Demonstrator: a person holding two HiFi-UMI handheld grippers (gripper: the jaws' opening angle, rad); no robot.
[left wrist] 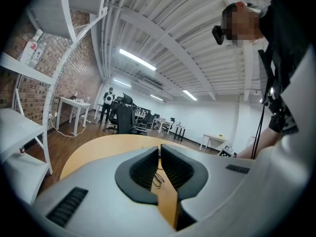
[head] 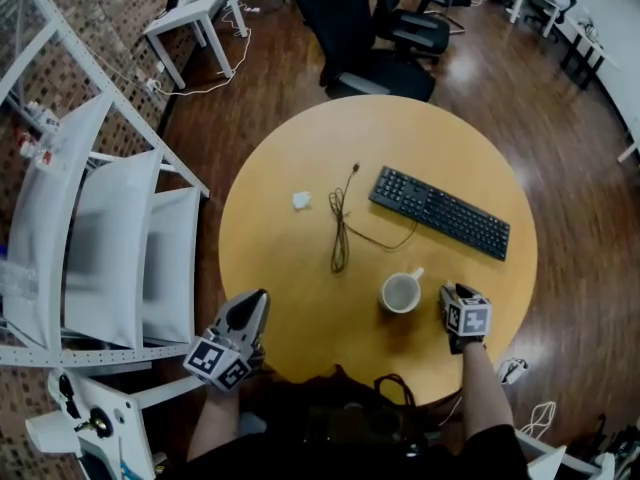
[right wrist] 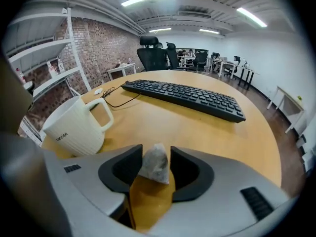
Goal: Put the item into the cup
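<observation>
Round tan wooden surface [head: 290,268]. White ribbed ceramic mug [head: 402,292] stands upright near the near edge, right of centre, handle pointing toward the far edge. Its inside is dim in the head view, so the contents cannot be made out.

Right tool [right wrist: 156,149] sits just right of the mug, apart from it. It grasps a small grey-white tea bag [right wrist: 155,165], upright between the pads and clear of the surface. The head view hides the bag under the tool body.

Left tool [left wrist: 159,150] is at the near-left edge, clenched on nothing, with only a sliver between its pads.

Black keyboard [head: 440,211] lies toward the far right. A dark coiled cable [head: 340,230] lies at centre. A small white crumpled scrap [head: 301,200] left of it is too small to identify. Both forearms are cut off at the frame bottom.
</observation>
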